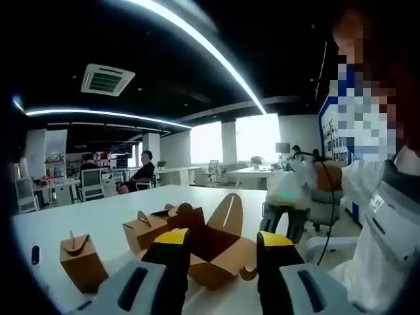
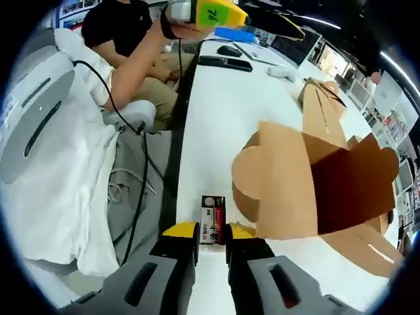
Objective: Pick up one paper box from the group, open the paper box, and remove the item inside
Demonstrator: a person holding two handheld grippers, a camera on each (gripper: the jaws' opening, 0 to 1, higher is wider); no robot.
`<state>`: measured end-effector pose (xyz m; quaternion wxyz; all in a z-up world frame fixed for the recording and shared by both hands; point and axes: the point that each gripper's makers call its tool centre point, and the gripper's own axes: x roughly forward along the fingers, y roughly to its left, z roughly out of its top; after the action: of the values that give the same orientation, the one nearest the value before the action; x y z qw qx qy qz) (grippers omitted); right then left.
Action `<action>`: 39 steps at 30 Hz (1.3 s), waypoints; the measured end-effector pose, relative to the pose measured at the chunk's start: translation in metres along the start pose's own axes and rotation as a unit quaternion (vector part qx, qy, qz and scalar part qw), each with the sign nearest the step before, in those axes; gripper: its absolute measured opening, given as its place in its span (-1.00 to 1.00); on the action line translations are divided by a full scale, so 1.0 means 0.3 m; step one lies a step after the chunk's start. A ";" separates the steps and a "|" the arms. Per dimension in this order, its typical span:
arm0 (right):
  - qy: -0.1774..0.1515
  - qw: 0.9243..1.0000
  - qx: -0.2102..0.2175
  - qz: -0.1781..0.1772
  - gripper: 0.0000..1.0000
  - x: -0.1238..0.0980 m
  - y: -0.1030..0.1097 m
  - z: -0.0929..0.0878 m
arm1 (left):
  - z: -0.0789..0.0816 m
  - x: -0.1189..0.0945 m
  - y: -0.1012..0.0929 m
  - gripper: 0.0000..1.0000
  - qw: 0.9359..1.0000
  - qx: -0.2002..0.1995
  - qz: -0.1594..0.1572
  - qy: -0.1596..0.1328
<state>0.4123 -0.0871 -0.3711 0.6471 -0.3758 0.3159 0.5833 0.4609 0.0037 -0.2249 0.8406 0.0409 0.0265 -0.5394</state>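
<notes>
An opened brown paper box (image 1: 213,248) lies on the white table (image 1: 98,220), its flaps spread, just beyond my left gripper (image 1: 223,239), which stands open with nothing between its yellow-tipped fingers. Closed brown boxes (image 1: 81,260) (image 1: 146,230) stand to its left. Further right, my right gripper (image 1: 283,220) hangs over the table's edge. In the right gripper view, my right gripper (image 2: 211,231) is shut on a small packet (image 2: 212,222) with a red, black and white label, near the table edge. The opened box (image 2: 315,187) sits to its right, with a closed box (image 2: 323,98) behind it.
A seated person in white (image 2: 59,164) with cables is beside the table edge. A hand at the top holds a gripper with a yellow-green tag (image 2: 211,13). Black flat items (image 2: 226,62) and a small white object (image 2: 282,71) lie farther along the table. Office desks and seated people (image 1: 141,174) stand behind.
</notes>
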 end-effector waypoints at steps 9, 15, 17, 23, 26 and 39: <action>-0.014 1.000 0.015 0.001 -0.65 0.018 -0.011 0.001 | -0.002 0.001 0.000 -0.17 1.000 -0.001 -0.001 0.001; -0.020 1.000 0.003 0.005 -0.65 0.031 -0.010 0.001 | 0.004 -0.005 0.007 -0.17 1.000 -0.004 0.002 -0.003; -0.019 1.000 0.000 0.003 -0.65 0.033 -0.014 0.001 | 0.003 -0.007 0.008 -0.17 1.000 -0.004 0.003 -0.002; -0.022 1.000 0.000 0.001 -0.65 0.039 -0.024 0.015 | 0.003 -0.008 0.009 -0.17 1.000 -0.004 0.005 -0.002; -0.027 1.000 -0.001 -0.004 -0.64 0.036 -0.028 0.026 | 0.003 -0.008 0.007 -0.17 1.000 -0.004 0.004 -0.002; -0.092 0.993 0.048 -0.050 -0.41 -0.070 0.004 0.010 | 0.013 -0.033 0.020 -0.17 1.000 -0.005 0.016 -0.007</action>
<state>0.4084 -0.0954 -0.3520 0.7191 -0.3043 0.2636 0.5663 0.4622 0.0149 -0.2199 0.8493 0.0338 0.0227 -0.5264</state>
